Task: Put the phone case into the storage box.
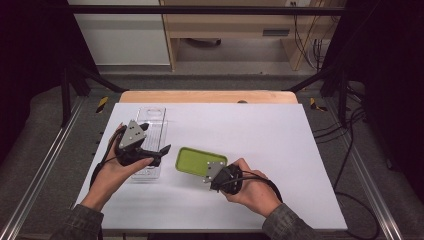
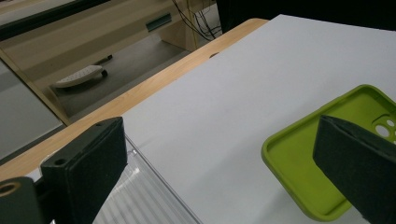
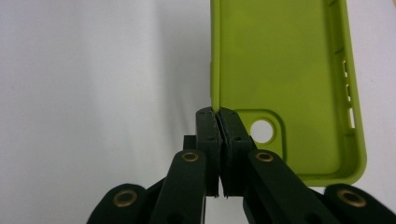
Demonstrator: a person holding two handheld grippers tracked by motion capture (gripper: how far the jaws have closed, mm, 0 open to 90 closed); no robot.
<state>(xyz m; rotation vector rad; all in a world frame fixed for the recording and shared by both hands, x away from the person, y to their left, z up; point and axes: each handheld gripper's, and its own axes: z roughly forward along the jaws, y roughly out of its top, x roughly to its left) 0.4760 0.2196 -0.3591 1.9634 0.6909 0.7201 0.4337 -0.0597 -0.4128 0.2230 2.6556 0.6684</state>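
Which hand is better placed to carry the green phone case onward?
Right. The right gripper is already shut on the green phone case at its side wall, near the camera hole. The left gripper stands open above the clear plastic tray, holding nothing.

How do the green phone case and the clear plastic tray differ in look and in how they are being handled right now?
The green phone case is opaque lime green; the clear plastic tray is see-through with a ribbed floor. The right gripper is shut on a side wall of the phone case; the tray lies unheld, with the left gripper open above its near end. The phone case sits near the middle of the white table; the tray sits toward its left edge. Both lie open side up.
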